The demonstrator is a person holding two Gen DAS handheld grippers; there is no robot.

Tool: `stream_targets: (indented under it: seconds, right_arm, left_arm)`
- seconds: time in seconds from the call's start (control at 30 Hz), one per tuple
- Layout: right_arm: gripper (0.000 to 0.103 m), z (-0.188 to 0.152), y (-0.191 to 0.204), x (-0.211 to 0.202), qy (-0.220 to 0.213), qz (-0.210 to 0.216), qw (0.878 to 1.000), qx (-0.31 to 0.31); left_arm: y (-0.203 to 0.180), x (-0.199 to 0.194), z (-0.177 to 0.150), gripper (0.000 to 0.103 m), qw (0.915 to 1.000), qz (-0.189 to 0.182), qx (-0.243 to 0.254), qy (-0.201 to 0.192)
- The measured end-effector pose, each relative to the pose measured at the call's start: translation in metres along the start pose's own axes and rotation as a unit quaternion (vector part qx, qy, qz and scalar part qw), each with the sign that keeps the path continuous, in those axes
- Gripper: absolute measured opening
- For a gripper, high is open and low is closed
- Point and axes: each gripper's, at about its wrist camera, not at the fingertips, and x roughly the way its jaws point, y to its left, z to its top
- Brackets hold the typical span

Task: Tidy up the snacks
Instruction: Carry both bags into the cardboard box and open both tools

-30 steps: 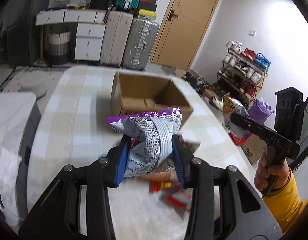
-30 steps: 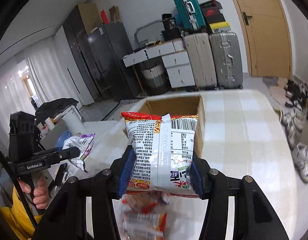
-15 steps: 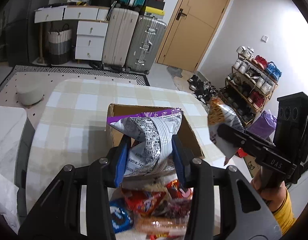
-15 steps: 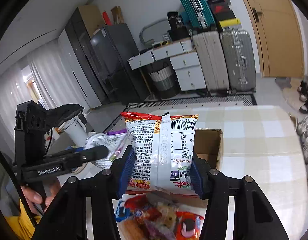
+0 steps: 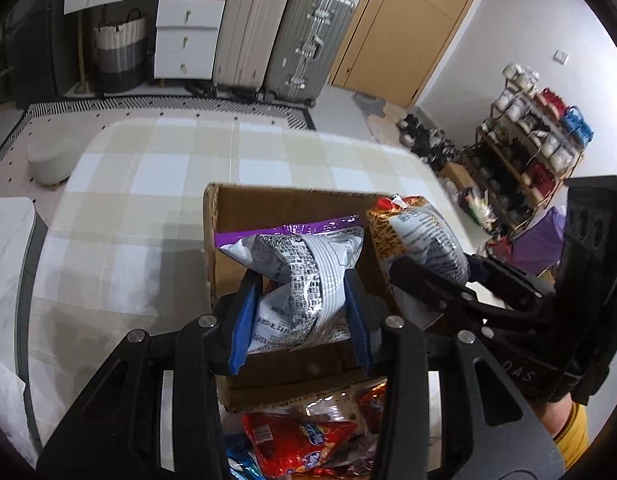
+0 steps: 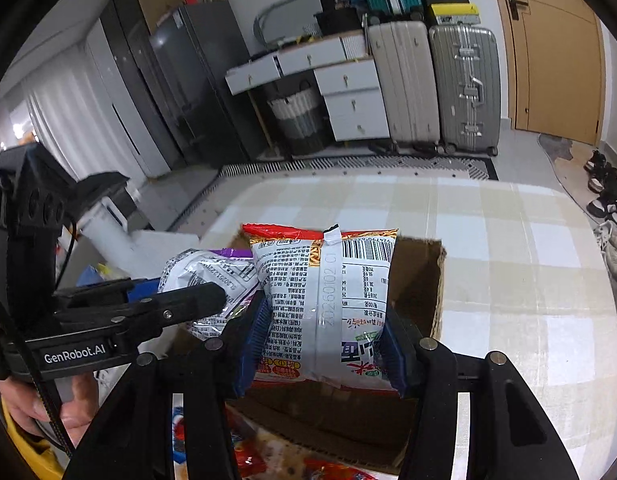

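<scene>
The desk (image 5: 148,184) with its checked cloth carries an open cardboard box (image 5: 244,208), and this box is where the snacks should go. The step in hand appears to be the delivery. The left gripper (image 5: 298,312) has its jaws closed tight on a crumpled silver and purple bag (image 5: 300,272), held over the box opening. The right gripper (image 6: 320,344) has its jaws closed on a flat red-edged noodle packet (image 6: 328,292), just beside the first bag, also above the box. Loose snacks (image 5: 300,444) lie in front of the box. I judge the next move needs lowering both packs inside, then opening the jaws.
</scene>
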Motion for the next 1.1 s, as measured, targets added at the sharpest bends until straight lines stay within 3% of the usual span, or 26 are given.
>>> stream_targets:
  seconds: [0.37, 0.6, 0.8, 1.1]
  right_arm:
    - [0.052, -0.011, -0.009, 0.024, 0.024, -0.016, 1.0, 0.0]
    - [0.053, -0.015, -0.008, 0.025, 0.025, -0.026, 0.999, 0.002]
    - [0.054, -0.018, -0.005, 0.021, 0.021, -0.027, 0.999, -0.001]
    - [0.054, -0.02, 0.0, -0.018, -0.002, -0.025, 1.0, 0.0]
  left_arm:
    - [0.014, 0.059, -0.003, 0.038, 0.9993, 0.003, -0.012, 0.035]
    - [0.013, 0.068, -0.008, 0.038, 0.9991, 0.007, -0.003, 0.042]
    - [0.011, 0.071, -0.009, 0.038, 0.9989, 0.011, -0.005, 0.046]
    - [0.008, 0.032, -0.013, 0.04, 0.9995, 0.014, -0.016, 0.025]
